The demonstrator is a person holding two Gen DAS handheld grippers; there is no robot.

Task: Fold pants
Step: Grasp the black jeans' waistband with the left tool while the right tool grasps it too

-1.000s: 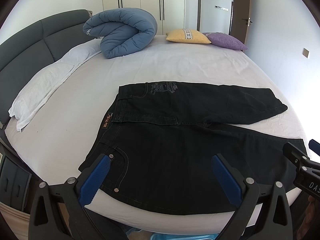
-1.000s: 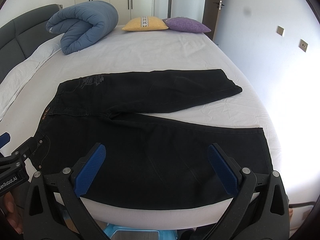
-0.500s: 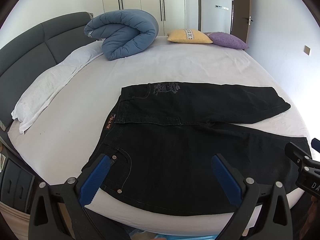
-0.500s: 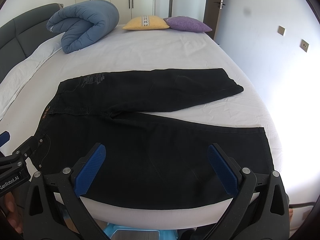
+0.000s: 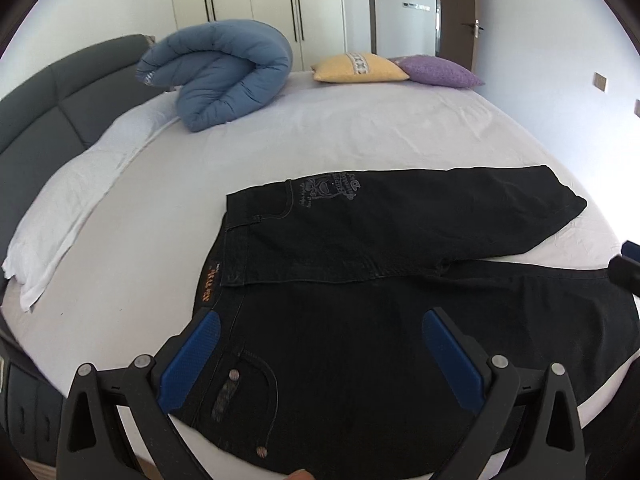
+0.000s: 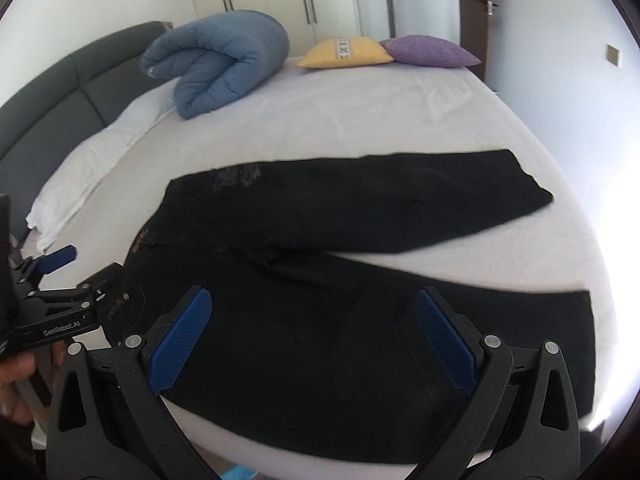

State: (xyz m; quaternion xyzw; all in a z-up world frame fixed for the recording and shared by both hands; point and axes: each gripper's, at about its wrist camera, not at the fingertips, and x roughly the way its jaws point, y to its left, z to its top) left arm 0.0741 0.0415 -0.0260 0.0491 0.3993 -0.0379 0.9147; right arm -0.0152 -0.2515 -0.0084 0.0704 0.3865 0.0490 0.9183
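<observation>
Pants (image 5: 400, 320), black, lie flat on bed (image 5: 360, 136), waist to the left, legs running right. Left claw (image 5: 320, 354) is spread wide, nothing between its blue pads (image 5: 188, 360); it hangs over the near waist/pocket area, left pad just past the waistband edge, right pad over the near leg's thigh. Can't tell if pads touch fabric. Orange waist label (image 5: 208, 286) sits just ahead of the left pad; grey print (image 5: 328, 190) on the far hip is further ahead. Far leg runs ahead-right w/ its hem near the bed's right edge; near leg passes under the claw twd the right. Right claw (image 6: 316, 342) also wide apart, empty, above the near leg around mid-thigh to knee, near hem off to its right by the bed edge. In the right wrist view the left claw's body (image 6: 60, 316) shows at far left, beside the waist, w/ a hand (image 6: 16, 376) on it. A dark tip of the right claw (image 5: 626, 268) shows at the right edge of the left wrist view. Well ahead of both: blue rolled duvet (image 5: 224, 72) ahead-left, yellow pillow (image 5: 358, 67) & purple pillow (image 5: 438, 71) touching side by side at the bed's far end, white pillow (image 5: 68, 208) along the left by grey headboard (image 5: 44, 108). Wardrobe (image 5: 256, 8) & door (image 5: 456, 12) behind. Right wrist view is a bit blurred.
</observation>
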